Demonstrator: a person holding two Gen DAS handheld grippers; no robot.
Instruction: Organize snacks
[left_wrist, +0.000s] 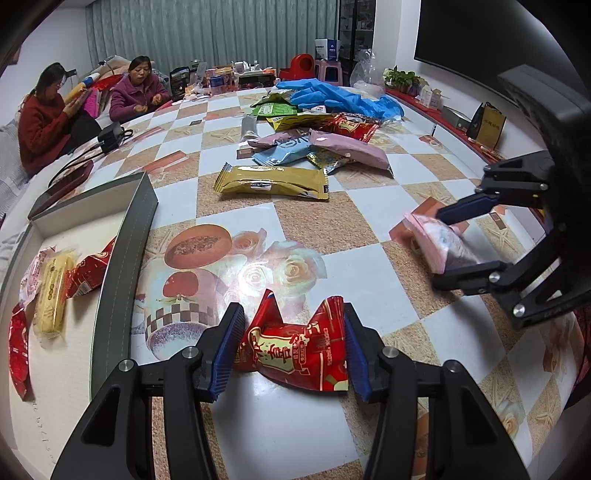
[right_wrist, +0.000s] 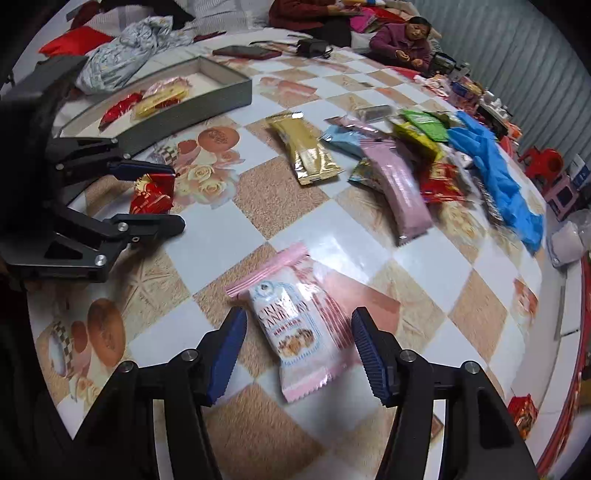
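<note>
We see a checkered tablecloth (left_wrist: 295, 266) covering the table, grey-green pleated curtains (left_wrist: 210, 33) along the far wall, a dark screen (left_wrist: 480, 33) at right, and red plastic stools (left_wrist: 303, 66) beyond.

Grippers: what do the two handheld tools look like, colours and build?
Both match: the left tool and right tool have matte black angular linkage arms with silver round pivot bolts, and fingers lined with dark blue ribbed pads. No cables, markings or sleeves are visible.

Left gripper (left_wrist: 291, 343) jaws spread around crinkled red foil snack packet (left_wrist: 295, 354) on checkered glossy tabletop (left_wrist: 258, 417), blue pads just beside its ends. Right gripper (left_wrist: 448, 251) straddles pink-white snack packet (left_wrist: 439, 240). Grey shallow box (left_wrist: 129, 221) at left holds yellow wrapped bar (left_wrist: 51, 291).
</note>
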